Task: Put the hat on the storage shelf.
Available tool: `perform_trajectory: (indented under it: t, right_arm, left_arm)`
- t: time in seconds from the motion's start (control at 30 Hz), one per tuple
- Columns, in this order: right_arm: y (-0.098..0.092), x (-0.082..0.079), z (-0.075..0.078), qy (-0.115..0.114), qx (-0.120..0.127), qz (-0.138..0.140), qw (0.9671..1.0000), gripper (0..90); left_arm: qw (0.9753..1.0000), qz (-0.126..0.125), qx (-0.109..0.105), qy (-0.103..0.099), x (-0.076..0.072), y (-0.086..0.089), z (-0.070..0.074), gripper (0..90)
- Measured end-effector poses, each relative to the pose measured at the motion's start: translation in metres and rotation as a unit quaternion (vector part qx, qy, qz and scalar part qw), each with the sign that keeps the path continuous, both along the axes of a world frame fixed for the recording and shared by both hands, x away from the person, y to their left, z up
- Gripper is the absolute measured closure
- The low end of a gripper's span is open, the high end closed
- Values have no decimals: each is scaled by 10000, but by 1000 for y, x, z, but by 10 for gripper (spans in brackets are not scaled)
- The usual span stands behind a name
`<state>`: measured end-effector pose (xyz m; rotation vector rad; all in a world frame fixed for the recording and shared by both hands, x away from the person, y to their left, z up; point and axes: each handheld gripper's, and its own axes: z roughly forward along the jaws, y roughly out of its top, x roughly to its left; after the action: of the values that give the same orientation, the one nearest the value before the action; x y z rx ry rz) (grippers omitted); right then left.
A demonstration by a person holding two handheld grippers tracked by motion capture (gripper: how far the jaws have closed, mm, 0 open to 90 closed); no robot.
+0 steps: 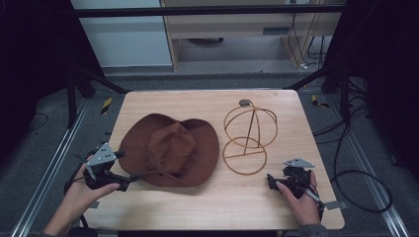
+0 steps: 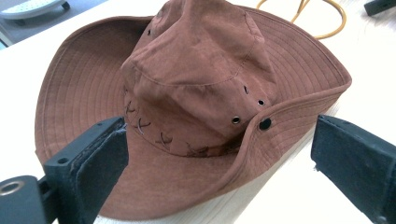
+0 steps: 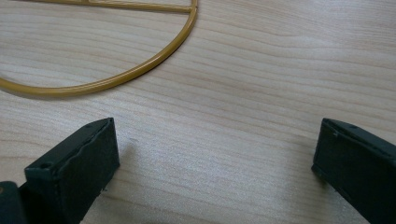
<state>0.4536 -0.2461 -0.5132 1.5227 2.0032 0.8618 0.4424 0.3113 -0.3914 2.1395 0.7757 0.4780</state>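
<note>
Brown hat (image 1: 170, 149) beside wire stand (image 1: 249, 133); L gripper (image 2: 219, 154) & R gripper (image 3: 215, 158) jaws wide apart, empty.

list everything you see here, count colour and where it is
hat: 1, brown, left of centre on the table, crown up
wire hat stand: 1, mustard yellow, right of the hat, upright on its ring base
table: 1, light wood, middle of the high view
cables: several, black, on the floor to the right
left gripper: 1, black, near left edge, fingers open toward the hat brim
right gripper: 1, black, near right corner, fingers open over bare wood
hands: 2, one on each gripper
</note>
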Motion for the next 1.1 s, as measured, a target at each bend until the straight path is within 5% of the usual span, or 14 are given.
perform_trajectory:
  t: [0.17, 0.47, 0.7, 1.1]
  right_arm:
    - [0, 0, 0, -4, -14, 5, 10000, 4]
    - [0, 0, 0, -2, -10, 3, 10000, 4]
    - [0, 1, 0, -1, -9, 4, 10000, 4]
    - [0, 1, 0, -3, -6, 2, 10000, 4]
  left_arm:
    - [9999, -53, -82, 64, 13, -6, 12, 36]
    - [9985, -268, 416, 237, 41, -33, 29, 38]
    - [9971, -400, 578, 295, 58, -58, 34, 45]
    - [9915, -697, 994, 461, 80, -90, 41, 37]
